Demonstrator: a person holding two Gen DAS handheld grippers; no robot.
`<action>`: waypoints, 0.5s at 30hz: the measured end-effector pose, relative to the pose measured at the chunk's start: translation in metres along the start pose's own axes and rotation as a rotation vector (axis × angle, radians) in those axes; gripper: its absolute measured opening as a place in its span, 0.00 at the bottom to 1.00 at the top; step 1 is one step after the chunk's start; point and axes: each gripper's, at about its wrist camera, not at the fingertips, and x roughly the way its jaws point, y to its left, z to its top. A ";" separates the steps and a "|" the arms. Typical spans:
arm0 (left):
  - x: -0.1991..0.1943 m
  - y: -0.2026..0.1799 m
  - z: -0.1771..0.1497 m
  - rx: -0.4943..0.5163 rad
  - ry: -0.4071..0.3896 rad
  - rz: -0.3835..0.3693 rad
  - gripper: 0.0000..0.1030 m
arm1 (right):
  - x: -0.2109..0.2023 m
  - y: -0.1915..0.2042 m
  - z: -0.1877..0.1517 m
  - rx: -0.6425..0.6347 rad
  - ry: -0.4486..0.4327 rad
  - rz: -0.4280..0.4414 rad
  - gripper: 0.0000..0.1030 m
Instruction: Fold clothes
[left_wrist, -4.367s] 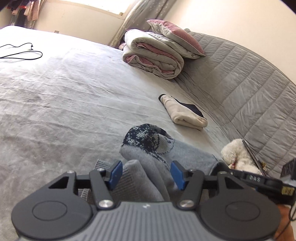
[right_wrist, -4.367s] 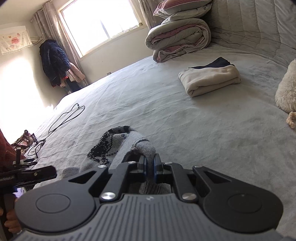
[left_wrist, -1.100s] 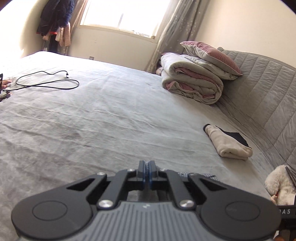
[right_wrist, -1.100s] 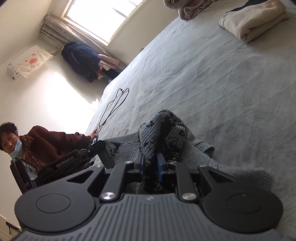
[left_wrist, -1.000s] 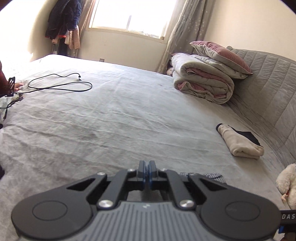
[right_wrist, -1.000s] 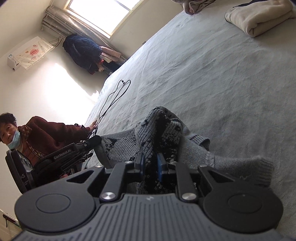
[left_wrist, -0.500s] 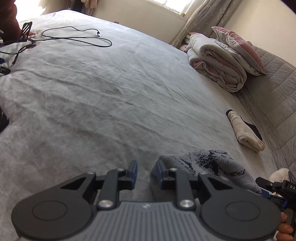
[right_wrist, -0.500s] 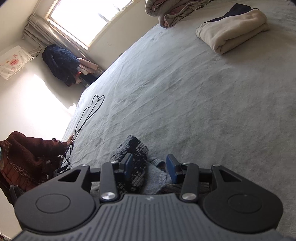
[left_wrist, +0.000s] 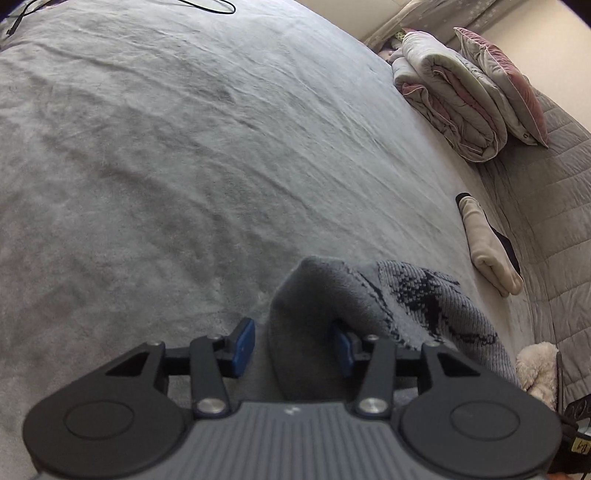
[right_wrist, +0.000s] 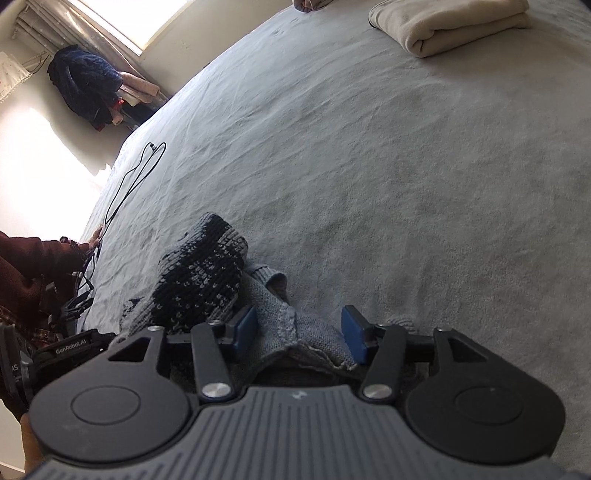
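Note:
A grey knitted sweater (left_wrist: 417, 295) with a dark navy pattern lies bunched on the grey bedspread (left_wrist: 184, 147). My left gripper (left_wrist: 293, 345) hangs low over it with jaws opening; a grey fold stands loose between the blue pads, leaning on the right one. In the right wrist view the sweater (right_wrist: 207, 273) shows its dark patterned part and a ribbed grey edge. My right gripper (right_wrist: 301, 334) is also opening, with that ribbed edge lying slack between its pads.
A folded cream garment (left_wrist: 487, 254) over a dark one lies by the quilted headboard (left_wrist: 546, 206). A rolled duvet (left_wrist: 450, 99) and pillow sit at the far corner. A black cable (right_wrist: 136, 181) trails left, near a person's dark red sleeve (right_wrist: 29, 258). A white plush toy (left_wrist: 535, 365) sits right.
Both grippers were shut on the sweater and have opened, letting it drop onto the bed. Both hands tipped downward and sank, the left one more.

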 end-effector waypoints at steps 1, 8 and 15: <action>0.001 -0.003 0.000 0.005 -0.005 0.004 0.45 | 0.002 0.003 -0.001 -0.020 -0.001 -0.009 0.54; 0.007 -0.017 -0.004 0.062 -0.010 0.018 0.06 | 0.002 0.016 -0.003 -0.098 -0.023 -0.005 0.19; -0.025 -0.030 0.005 0.109 -0.186 0.032 0.04 | -0.018 0.018 0.007 -0.098 -0.152 -0.015 0.15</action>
